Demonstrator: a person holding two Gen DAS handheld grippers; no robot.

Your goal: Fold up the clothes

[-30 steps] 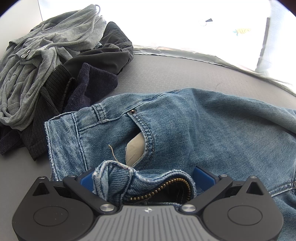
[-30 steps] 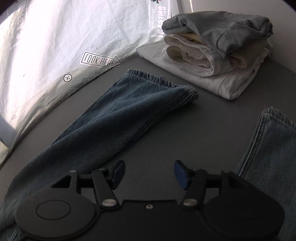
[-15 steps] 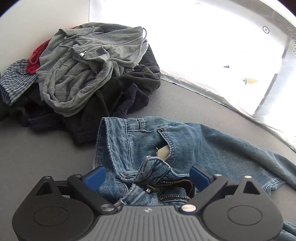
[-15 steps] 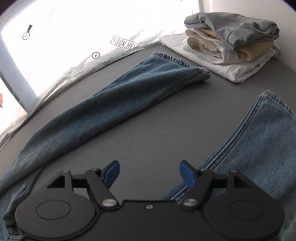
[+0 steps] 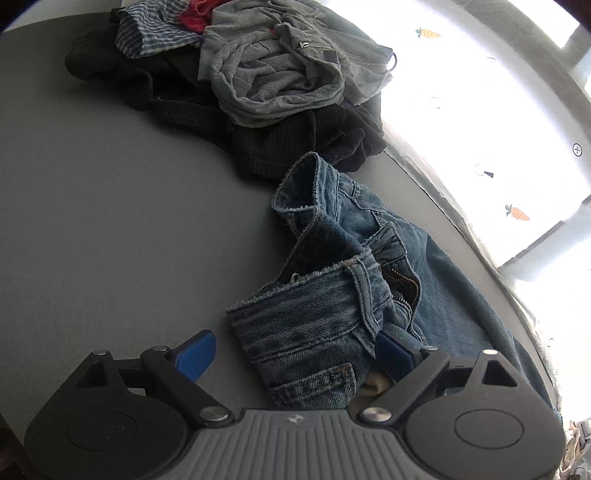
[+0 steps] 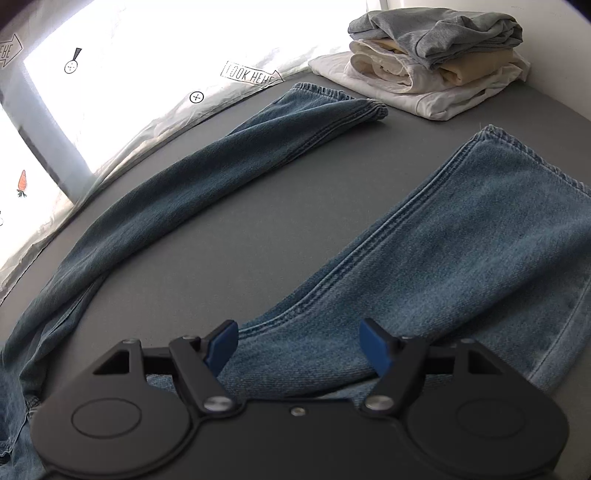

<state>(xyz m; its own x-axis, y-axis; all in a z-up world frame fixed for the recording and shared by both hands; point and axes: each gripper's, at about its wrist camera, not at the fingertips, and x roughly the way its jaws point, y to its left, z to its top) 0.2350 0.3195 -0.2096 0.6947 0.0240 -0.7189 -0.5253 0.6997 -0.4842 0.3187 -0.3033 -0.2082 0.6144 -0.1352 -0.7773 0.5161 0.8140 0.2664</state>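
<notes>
The jeans [image 5: 332,295] lie on the grey worktop [image 5: 110,221]. In the left wrist view their waist part is bunched up, with the zipper [image 5: 408,288] open and the waistband standing in folds. The left gripper [image 5: 295,354] is over this bunched waist. Its blue fingers [image 5: 195,354] stand wide apart; the denim is between them, the right finger seems to touch the cloth, the left finger is clear of it, so the cloth is not clamped.

Far behind the jeans there is a pile of unfolded clothes [image 5: 258,92]: a grey zip hoodie [image 5: 288,66] on top, dark knitted pieces under it, a checked shirt [image 5: 147,33] and something red at the far edge. To the right a bright window [image 5: 498,92] with small carrot stickers runs along the worktop.

In the right wrist view the two legs of the jeans spread away from the camera. One leg [image 6: 221,173] goes to the far left, along the window side; the other leg [image 6: 461,240] lies on the right, flat, with its hem far. The right gripper [image 6: 298,347] is over the near part of this right leg. Its fingers [image 6: 221,345] are apart and hold nothing. At the far right a stack of folded clothes [image 6: 436,62] lies on the worktop, grey on top, cream and white below, near the hem of the left leg.
</notes>
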